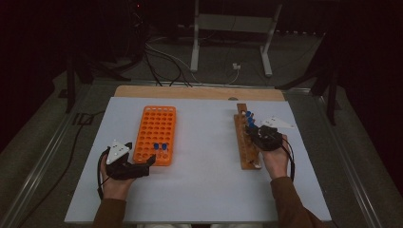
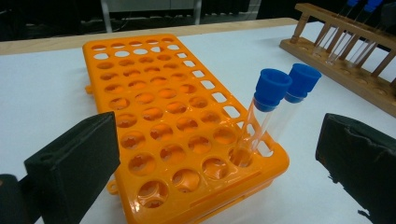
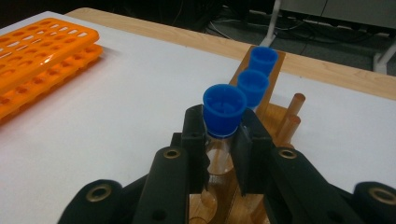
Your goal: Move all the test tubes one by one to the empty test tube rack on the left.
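Clamping our right gripper (image 3: pixel 223 140) on a blue-capped tube (image 3: pixel 224 109) standing in the wooden rack (image 1: pixel 244 142), we are mid-pickup; next comes a straight lift, then a carry to the orange rack (image 2: pixel 154 102), where our left gripper (image 2: pixel 219 163) waits wide open.

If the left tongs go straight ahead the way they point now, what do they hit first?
Probably the orange rack: it lies right ahead between the open left tongs, with two blue-capped tubes standing at its near corner.
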Motion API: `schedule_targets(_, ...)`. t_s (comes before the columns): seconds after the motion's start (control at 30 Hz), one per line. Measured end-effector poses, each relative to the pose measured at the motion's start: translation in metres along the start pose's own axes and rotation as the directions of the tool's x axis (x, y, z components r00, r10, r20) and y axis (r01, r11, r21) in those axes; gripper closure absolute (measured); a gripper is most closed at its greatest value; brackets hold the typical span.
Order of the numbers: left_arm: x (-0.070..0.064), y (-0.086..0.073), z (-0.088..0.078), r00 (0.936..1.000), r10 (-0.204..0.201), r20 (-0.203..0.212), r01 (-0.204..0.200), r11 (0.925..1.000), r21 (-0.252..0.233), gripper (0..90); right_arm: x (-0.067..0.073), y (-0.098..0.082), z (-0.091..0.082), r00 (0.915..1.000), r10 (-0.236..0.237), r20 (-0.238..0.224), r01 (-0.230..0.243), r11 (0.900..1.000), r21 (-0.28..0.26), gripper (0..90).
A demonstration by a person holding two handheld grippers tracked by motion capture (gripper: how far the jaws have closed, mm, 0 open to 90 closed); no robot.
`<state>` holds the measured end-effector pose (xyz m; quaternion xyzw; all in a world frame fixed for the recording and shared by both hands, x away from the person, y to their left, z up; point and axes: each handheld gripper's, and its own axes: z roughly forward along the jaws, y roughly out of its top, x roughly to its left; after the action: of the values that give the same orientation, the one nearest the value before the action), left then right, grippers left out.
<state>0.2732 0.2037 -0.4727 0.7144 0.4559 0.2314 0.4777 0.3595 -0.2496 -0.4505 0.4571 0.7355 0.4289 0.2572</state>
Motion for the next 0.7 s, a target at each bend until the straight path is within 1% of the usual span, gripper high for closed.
schedule_targets(0.13,-0.001,0.0,0.0,1.0,0.003,-0.004,-0.003,1.0,-0.001,0.6,-0.001,0.005,-0.005,1.0,-0.007,0.0,0.007,1.0,-0.004,76.2)
schedule_targets(0.37,-0.002,0.002,0.0,1.0,0.009,0.005,-0.009,0.9999,0.007,0.6,-0.003,0.013,-0.013,0.9998,-0.018,-0.008,0.018,1.0,-0.015,76.2)
schedule_targets(0.57,-0.004,0.004,0.0,0.9997,0.023,0.009,-0.023,0.9997,0.011,0.6,-0.003,0.02,-0.02,0.9997,-0.016,-0.017,0.015,0.999,-0.032,76.2)
schedule_targets(0.7,-0.004,0.005,-0.001,0.9996,0.025,0.012,-0.025,0.9997,0.007,0.6,-0.004,0.025,-0.026,0.9996,-0.01,-0.028,0.008,0.999,-0.049,76.2)
